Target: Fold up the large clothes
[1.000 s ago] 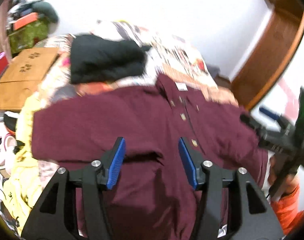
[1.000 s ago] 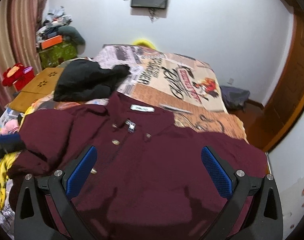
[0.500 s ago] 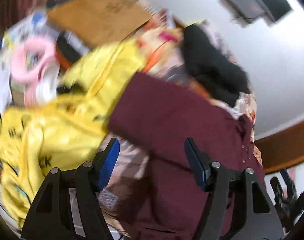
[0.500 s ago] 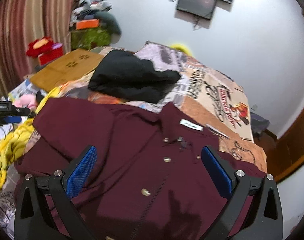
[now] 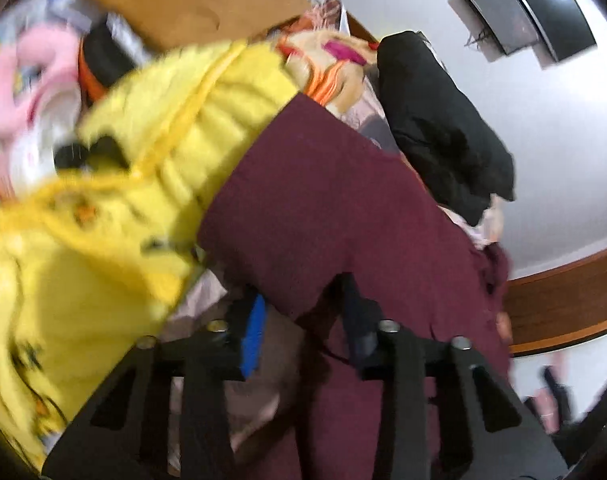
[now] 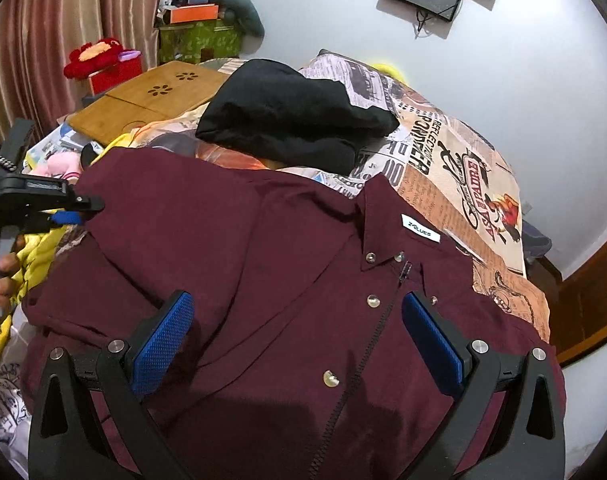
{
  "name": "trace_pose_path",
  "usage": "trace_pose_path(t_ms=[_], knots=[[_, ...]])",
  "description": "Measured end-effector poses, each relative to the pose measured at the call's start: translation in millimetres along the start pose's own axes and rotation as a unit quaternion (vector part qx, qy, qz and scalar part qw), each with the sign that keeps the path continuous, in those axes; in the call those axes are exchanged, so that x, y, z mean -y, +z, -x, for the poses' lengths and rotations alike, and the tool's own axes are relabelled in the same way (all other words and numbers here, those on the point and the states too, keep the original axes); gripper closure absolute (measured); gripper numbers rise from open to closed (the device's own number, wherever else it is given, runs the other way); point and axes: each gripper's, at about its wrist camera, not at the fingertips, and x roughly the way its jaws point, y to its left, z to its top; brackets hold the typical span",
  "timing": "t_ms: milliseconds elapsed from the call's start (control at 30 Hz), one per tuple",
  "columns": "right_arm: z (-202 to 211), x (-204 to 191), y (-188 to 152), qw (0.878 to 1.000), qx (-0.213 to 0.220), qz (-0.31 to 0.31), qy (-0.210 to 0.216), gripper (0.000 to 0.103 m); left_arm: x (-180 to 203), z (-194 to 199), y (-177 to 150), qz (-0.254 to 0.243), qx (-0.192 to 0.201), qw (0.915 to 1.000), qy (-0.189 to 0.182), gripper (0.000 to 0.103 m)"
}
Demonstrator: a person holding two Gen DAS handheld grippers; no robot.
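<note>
Maroon shirt (image 6: pixel 263 280) lies buttoned, sleeve folded inward; both grippers' jaws spread.

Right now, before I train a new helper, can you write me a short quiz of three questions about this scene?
1. True or false: the right tongs are open above the maroon shirt.
2. The black garment lies: A) on the bed, beyond the shirt; B) inside the right tongs; C) on the floor.
3. What colour is the garment beside the sleeve at the left tongs?
Key: 1 true; 2 A; 3 yellow.
</note>
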Motion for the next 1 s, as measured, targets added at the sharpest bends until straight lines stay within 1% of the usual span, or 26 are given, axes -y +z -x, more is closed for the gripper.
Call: trace_pose_path(t_ms=[33, 67, 133, 200, 333, 433, 500, 533, 667, 800, 867, 933, 1000], knots=[[1.4, 2.4, -0.6, 1.000, 0.001, -0.001, -0.001, 0.000, 7.1, 1.1, 1.7, -0.020, 0.012, 0.9995, 0.019, 0.076], [1.2, 3.1, -0.2, 1.000, 0.001, -0.002, -0.003, 0.000, 9.5, 0.0, 3.5, -0.034, 0.021, 0.9987, 0.031, 0.077], [3.0, 6.8, -2.1, 1.000, 0.001, -0.003, -0.010, 0.000, 31.1, 10.2, 4.6, -0.078, 0.055, 0.9938, 0.057, 0.079], [6.2, 14.4, -5.6, 1.000, 0.003, -0.007, -0.018, 0.000, 50.3, 23.3, 4.6, -0.106, 0.082, 0.9889, 0.064, 0.080], [9.4, 34.6, -15.0, 0.999, 0.004, -0.028, -0.040, 0.000, 92.3, 52.6, 9.7, -0.138, 0.123, 0.9820, 0.039, 0.081], [10.1, 57.3, -24.6, 0.997, -0.003, -0.057, -0.049, 0.000, 136.6, 77.3, 12.1, -0.166, 0.150, 0.9747, -0.001, 0.082], [12.8, 72.2, -30.2, 0.996, -0.003, -0.075, -0.054, 0.000, 165.8, 88.5, 7.9, -0.186, 0.161, 0.9691, -0.021, 0.082], [14.4, 78.3, -32.5, 0.995, -0.002, -0.082, -0.057, 0.000, 182.8, 94.2, 4.6, -0.199, 0.165, 0.9653, -0.037, 0.082], [28.3, 108.7, -43.0, 0.991, 0.008, -0.108, -0.080, 0.000, 235.5, 101.3, -10.6, -0.240, 0.160, 0.9543, -0.079, 0.082], [46.2, 138.2, -53.3, 0.986, 0.022, -0.131, -0.105, 0.000, 291.4, 92.3, -33.1, -0.283, 0.131, 0.9420, -0.125, 0.084], [55.2, 154.0, -59.8, 0.982, 0.028, -0.147, -0.117, 0.000, 315.9, 83.1, -48.2, -0.306, 0.113, 0.9351, -0.138, 0.084], [63.2, 168.3, -67.2, 0.978, 0.033, -0.163, -0.130, 0.000, 337.5, 70.7, -64.4, -0.331, 0.094, 0.9278, -0.143, 0.084], [70.3, 180.8, -75.2, 0.973, 0.036, -0.178, -0.142, 0.000, 353.2, 57.4, -79.9, -0.350, 0.073, 0.9224, -0.147, 0.085]])
